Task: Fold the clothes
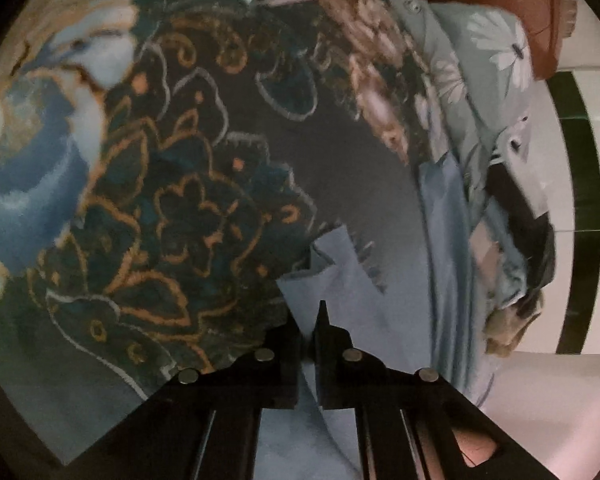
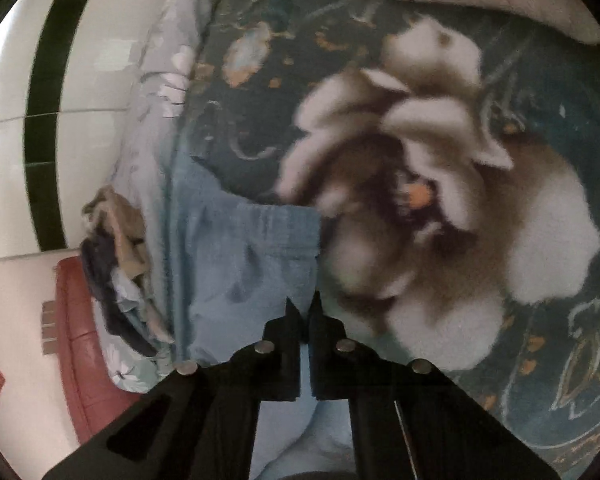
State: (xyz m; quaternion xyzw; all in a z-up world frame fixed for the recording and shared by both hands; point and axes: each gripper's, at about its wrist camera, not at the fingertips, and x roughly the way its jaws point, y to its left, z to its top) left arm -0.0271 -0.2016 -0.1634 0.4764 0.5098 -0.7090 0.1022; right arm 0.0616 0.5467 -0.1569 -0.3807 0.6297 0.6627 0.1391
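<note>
Up close, both grippers are pinched shut on the same light blue garment [image 1: 364,292], which lies over a dark flowered blanket [image 1: 188,184]. In the left wrist view the left gripper [image 1: 310,320] sits at bottom centre, its black fingers [image 1: 323,320] pressed together with a fold of the blue cloth caught between them; the cloth spreads from the lower middle of the frame up toward the right, ending in a frayed edge just above the fingertips. To the right of it, along the blanket's edge, lies a pale green sheet with white flowers [image 1: 488,52], and below that a heap of other clothes [image 1: 516,248] in dark and tan tones. A white tiled wall with a dark stripe [image 1: 580,168] fills the far right. In the right wrist view the right gripper [image 2: 303,312] is likewise clamped on the blue garment [image 2: 240,256], whose gathered waistband runs across the middle of the frame. A large pale flower on the blanket [image 2: 440,208] fills the right half, blurred. The clothes heap [image 2: 116,264] sits at the left, beside a red-brown bed frame [image 2: 76,340].
</note>
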